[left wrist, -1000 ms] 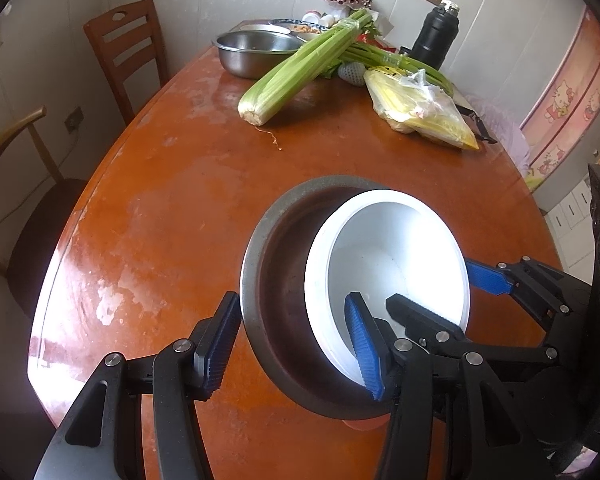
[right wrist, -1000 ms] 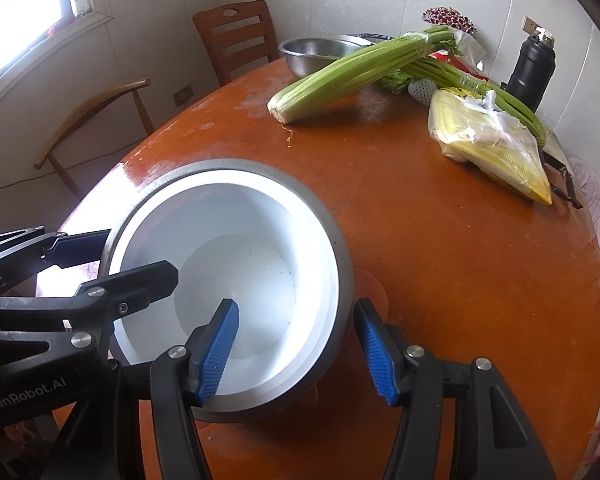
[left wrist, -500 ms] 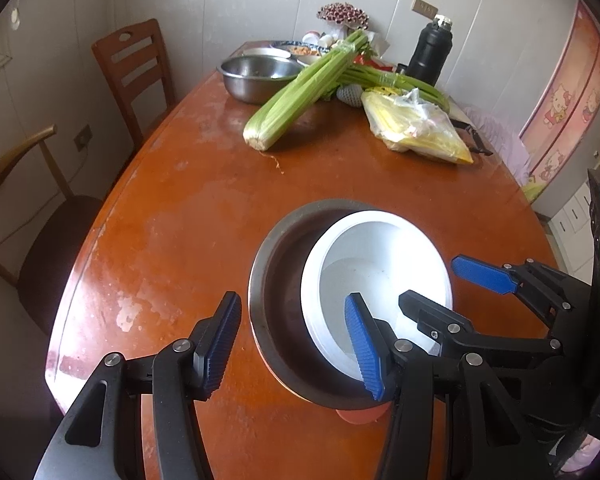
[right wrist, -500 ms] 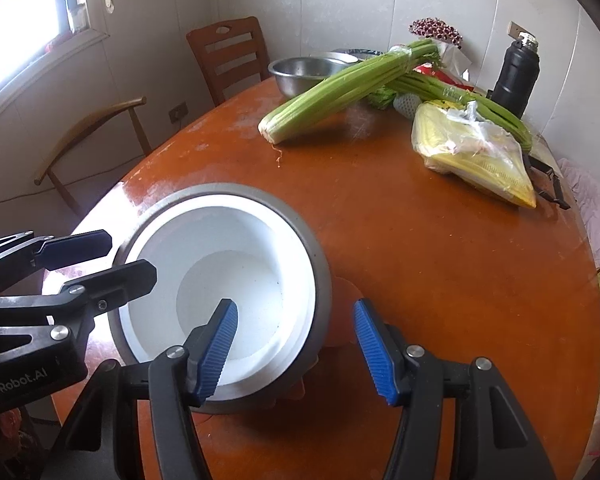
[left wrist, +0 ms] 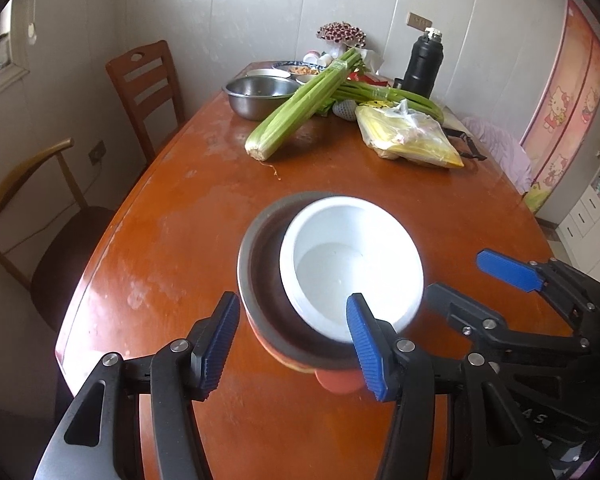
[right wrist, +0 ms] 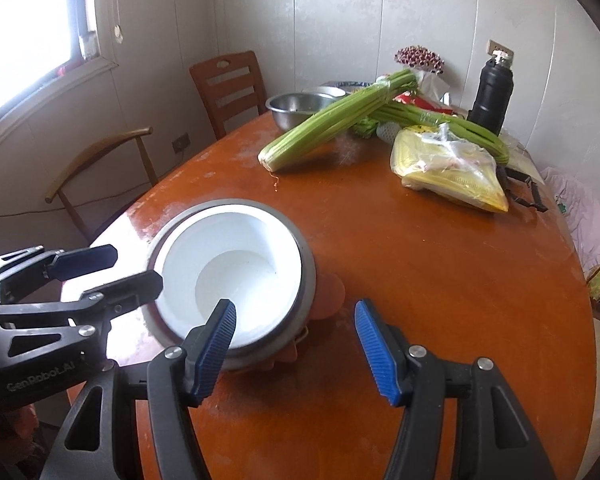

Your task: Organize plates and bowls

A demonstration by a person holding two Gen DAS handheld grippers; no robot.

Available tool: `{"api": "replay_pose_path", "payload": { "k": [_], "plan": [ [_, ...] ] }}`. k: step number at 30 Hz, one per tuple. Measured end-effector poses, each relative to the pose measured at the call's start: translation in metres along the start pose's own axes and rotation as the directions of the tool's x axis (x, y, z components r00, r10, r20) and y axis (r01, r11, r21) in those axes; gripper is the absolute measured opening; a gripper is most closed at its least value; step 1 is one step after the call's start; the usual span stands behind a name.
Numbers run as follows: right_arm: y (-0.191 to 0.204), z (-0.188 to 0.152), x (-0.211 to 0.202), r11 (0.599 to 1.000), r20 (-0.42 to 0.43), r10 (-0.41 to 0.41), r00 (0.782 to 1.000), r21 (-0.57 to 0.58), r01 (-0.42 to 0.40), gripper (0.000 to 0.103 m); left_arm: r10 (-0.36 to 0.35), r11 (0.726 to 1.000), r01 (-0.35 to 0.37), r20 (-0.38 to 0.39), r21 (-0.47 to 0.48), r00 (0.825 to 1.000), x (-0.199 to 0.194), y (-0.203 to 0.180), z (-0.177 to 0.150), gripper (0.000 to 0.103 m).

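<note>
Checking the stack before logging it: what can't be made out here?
- Orange thing under the metal bowl: mostly covered in both views, so what it is stays unclear.
- White bowl: near rim crossed by a left claw finger.
- Far dishes: too small, behind celery.

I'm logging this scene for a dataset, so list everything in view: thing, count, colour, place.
white bowl: 1, white, nested in the grey bowl
grey bowl: 1, grey metal, near table edge, on something orange
steel basin: 1, silver, far end
celery: 1 bunch, green, leaning on the basin
plastic bag: 1, yellow contents, far right
flask: 1, black, by the wall
table: 1, reddish-brown
chairs: 2, wooden, left side
left hand-held gripper: black, blue pads, opening, empty
right hand-held gripper: same, opening, empty
</note>
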State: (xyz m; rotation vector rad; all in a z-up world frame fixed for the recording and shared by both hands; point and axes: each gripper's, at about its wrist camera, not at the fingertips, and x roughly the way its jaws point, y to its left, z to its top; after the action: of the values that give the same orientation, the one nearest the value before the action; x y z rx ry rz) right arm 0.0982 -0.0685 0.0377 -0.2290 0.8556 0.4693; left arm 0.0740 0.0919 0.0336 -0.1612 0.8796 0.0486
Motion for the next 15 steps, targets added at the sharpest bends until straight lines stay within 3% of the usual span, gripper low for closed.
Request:
{"api": "replay_pose_path", "payload": {
  "k": [15],
  "plan": [
    [-0.001,-0.063,-0.044,1.000,0.084,-0.015,0.996,0.008,0.014,0.075,0.023,1.000,-0.023,0.045,-0.008,0.999,-0.026,-0.019,-0.063,0.058]
  ]
}}
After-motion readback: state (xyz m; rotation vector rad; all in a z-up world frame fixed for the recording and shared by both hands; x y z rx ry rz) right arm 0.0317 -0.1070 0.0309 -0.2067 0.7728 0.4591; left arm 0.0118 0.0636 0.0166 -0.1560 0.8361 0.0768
